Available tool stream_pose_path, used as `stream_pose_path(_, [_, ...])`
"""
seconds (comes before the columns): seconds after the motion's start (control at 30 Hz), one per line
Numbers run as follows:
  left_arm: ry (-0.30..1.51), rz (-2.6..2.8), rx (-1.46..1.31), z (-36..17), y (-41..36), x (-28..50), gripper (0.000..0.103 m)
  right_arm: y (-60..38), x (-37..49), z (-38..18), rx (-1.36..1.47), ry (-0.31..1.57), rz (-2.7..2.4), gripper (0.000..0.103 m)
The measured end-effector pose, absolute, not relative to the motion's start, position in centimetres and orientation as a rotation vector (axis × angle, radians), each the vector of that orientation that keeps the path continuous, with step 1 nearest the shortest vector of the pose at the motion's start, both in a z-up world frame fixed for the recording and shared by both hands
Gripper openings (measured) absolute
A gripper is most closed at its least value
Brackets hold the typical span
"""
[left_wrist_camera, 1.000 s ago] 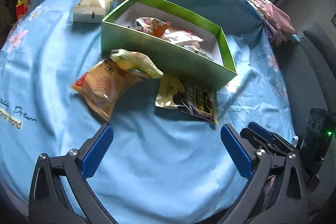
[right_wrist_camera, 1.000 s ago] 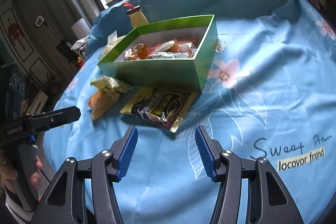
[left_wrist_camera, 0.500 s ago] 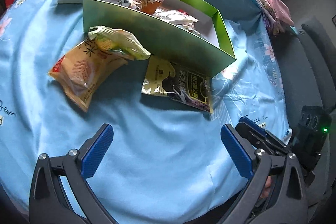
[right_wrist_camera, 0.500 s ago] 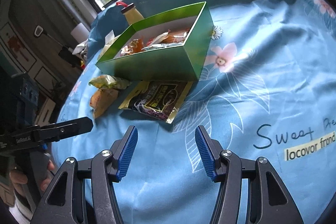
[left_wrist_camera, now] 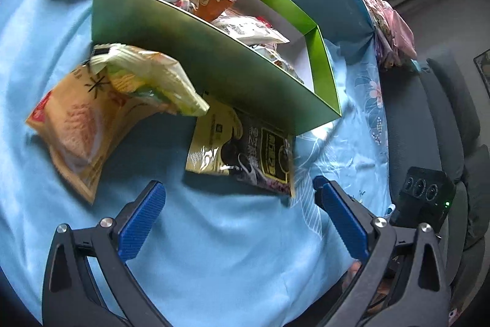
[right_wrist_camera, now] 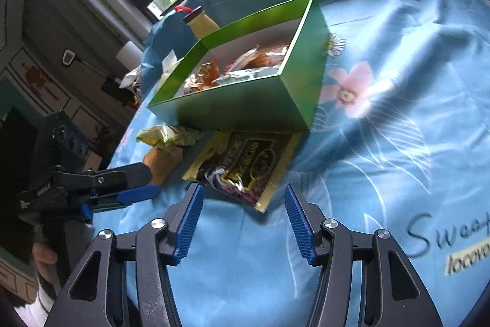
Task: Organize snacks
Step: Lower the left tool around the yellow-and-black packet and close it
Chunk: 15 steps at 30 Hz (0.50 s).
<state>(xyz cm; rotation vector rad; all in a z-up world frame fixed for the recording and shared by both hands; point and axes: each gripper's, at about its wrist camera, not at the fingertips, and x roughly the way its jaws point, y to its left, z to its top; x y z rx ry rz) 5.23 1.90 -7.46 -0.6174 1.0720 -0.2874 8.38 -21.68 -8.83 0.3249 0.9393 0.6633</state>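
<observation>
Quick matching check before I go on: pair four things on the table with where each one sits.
1. black-and-gold packet
2. yellow-green packet
3. bottle
4. orange packet

A. inside the green box
B. behind the box
C. lying on the tan packet
D. flat on the cloth, nearest both grippers

Pairs: 1-D, 2-C, 3-B, 4-A

Both cameras sit low over the blue cloth point(left_wrist_camera: 229, 250), looking down and forward. The left view is close to the green box point(left_wrist_camera: 190, 60); the right sees it from the other side, a bit farther
</observation>
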Motion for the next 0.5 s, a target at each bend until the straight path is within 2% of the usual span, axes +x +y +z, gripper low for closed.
stream_pose_path(0.37, [1.082, -0.295, -0.592, -8.1, 1.6, 7.2, 0.101, -20.8, 11.5, -11.1, 0.381, 1.010, 0.657, 0.057])
stream_pose_path(0.5, [1.100, -0.291, -0.582, -8.7, 1.3, 7.7, 0.089, -20.8, 12.3, -11.6, 0.408, 1.024, 0.672, 0.057])
